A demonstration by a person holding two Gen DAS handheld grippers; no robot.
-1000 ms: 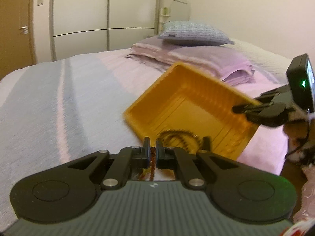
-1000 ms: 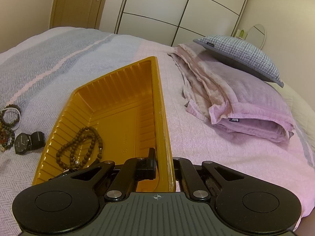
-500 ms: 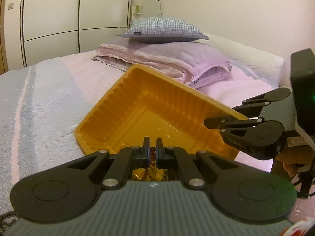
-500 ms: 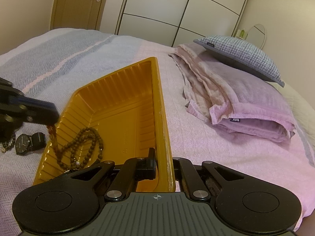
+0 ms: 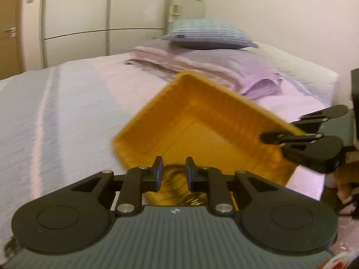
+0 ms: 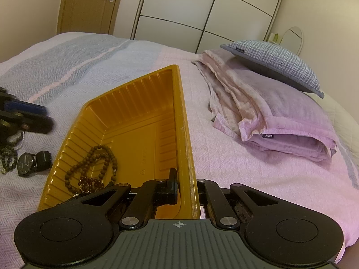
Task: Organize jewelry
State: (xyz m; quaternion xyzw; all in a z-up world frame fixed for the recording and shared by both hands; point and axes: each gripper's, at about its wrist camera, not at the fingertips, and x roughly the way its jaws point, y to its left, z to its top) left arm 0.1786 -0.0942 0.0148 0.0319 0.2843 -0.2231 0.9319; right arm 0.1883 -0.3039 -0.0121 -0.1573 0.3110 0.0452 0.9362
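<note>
- Left gripper (image 5: 172, 168): jaws parted, nothing between them, hovering over near corner of orange plastic tray (image 5: 197, 132); left view blurred
- In right view, left gripper fingers (image 6: 27, 121) at left edge, above the loose items on the bedspread, just outside tray's left wall
- Right gripper (image 6: 186, 186): clamped on tray's right rim, one finger inside the wall, the other outside; tray held tilted, right rim raised
- Same grip seen from left view: right gripper fingers (image 5: 289, 137) pinching tray's far-right edge
- Brown bead necklace (image 6: 94, 163) coiled on tray floor, near-left corner, against ribbed wall
- Second smaller strand of dark reddish beads (image 6: 89, 182) just below it, touching or overlapping the necklace; partly hidden behind gripper body
- In left view only a blurred brownish-gold heap (image 5: 177, 179) visible between the open fingers, low in tray; cannot tell which strand
- Black wristwatch (image 6: 31, 163) on bedspread just left of tray, outside it
- Green-black bead bracelet (image 6: 7, 159) left of watch, at frame edge; pale bead bracelet (image 6: 19, 144) above it, partly under left gripper
- Striped grey-pink bedspread (image 6: 67, 62) under everything
- Folded lilac blanket (image 6: 269, 112) well right of tray, grey checked pillow (image 6: 276, 60) on top of it
- White wardrobe (image 6: 202, 6) and wooden door (image 6: 89, 2) behind bed
</note>
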